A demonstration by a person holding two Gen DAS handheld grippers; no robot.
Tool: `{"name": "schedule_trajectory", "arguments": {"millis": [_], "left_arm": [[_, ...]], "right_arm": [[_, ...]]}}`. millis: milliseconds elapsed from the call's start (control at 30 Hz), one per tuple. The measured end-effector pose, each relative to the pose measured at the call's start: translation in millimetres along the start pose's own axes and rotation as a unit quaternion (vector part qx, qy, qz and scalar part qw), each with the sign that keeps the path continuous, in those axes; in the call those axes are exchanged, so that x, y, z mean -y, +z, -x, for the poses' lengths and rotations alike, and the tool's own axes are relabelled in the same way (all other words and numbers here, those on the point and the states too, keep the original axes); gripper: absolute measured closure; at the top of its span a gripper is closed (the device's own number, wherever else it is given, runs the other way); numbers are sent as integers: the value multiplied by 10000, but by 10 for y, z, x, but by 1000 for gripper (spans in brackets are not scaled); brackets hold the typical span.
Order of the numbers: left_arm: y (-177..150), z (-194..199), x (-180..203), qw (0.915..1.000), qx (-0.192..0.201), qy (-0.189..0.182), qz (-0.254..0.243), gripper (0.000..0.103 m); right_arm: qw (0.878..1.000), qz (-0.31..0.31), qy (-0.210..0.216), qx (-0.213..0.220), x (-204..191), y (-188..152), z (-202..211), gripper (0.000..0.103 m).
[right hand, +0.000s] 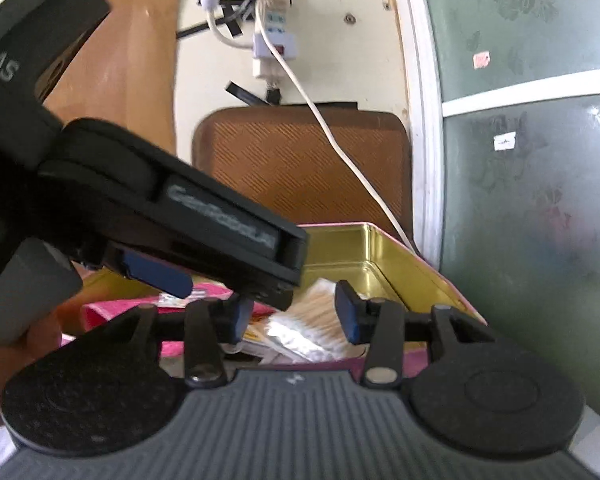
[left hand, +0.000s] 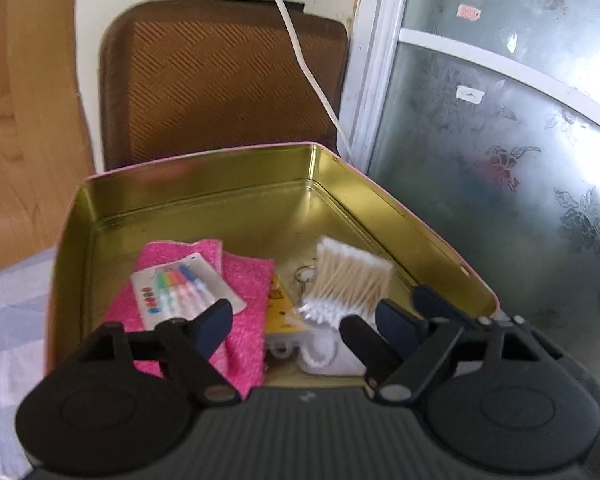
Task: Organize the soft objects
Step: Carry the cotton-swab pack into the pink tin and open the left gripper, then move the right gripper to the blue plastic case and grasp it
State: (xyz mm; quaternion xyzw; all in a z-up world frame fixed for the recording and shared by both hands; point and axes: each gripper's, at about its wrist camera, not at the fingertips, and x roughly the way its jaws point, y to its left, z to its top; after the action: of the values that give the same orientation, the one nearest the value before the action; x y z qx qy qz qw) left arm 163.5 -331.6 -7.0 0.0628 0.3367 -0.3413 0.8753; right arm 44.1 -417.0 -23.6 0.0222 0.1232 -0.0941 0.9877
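My left fingers (left hand: pixel 296 320) and right fingers (right hand: pixel 292 308) both gape empty over the gold-lined square tin (left hand: pixel 399 216) holding a fuzzy pink cloth (left hand: pixel 248 292) and bundled cotton swabs (left hand: pixel 351 276).

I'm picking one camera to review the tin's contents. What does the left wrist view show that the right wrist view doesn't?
Only the left wrist view shows the pack of coloured pens lying on the pink cloth, plus a key ring. Only the right wrist view shows the power strip on the wall and the left gripper's body crossing the frame. Both show the gold tin, the cotton swabs, the brown cushion and the white cable.
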Motion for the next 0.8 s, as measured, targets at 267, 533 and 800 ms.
{"name": "schedule_trajectory", "arguments": {"millis": [267,533,800], "left_arm": [[-241,639,110,9984,371,339,-275,22],[-616,1026,-82,9955,263,879,-252,22],[-1028,1130,-461,9913,-6,1319,38,22]], "right_arm": [[9986,-360,277,271,-72,-44,500,49],[9959,-808,391,-98,-216,-188,930,49],[9931,-917,524,-518,-414,-245,1084,49]]}}
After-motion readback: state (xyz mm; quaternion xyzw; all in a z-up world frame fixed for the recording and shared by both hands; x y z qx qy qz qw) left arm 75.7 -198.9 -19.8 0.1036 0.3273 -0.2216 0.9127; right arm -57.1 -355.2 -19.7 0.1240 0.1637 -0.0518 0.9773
